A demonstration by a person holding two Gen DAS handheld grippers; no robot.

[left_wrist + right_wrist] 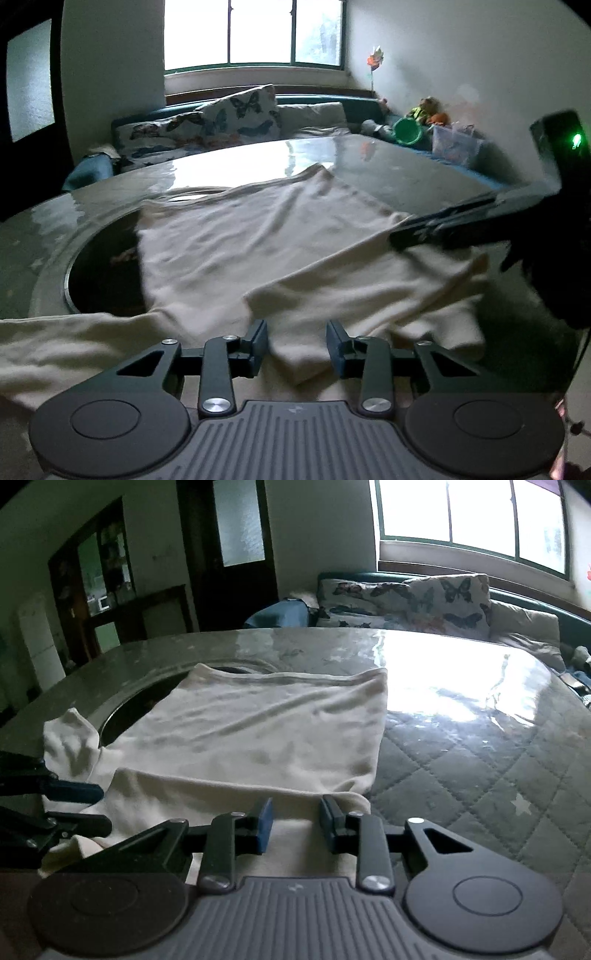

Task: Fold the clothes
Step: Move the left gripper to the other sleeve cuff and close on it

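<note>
Both grippers' fingers stand narrowly apart, cream shirt cloth lying between each pair, grip unclear.

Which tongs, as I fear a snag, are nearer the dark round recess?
Left. Left tongs are at the shirt's edge beside the recess; right tongs are across the shirt.

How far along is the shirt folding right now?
Early. The cream shirt lies spread on the table, one side already folded over. The left gripper and right gripper sit at its near edge, cloth between the jaws. One sleeve is still out; the remaining folds are left.
</note>
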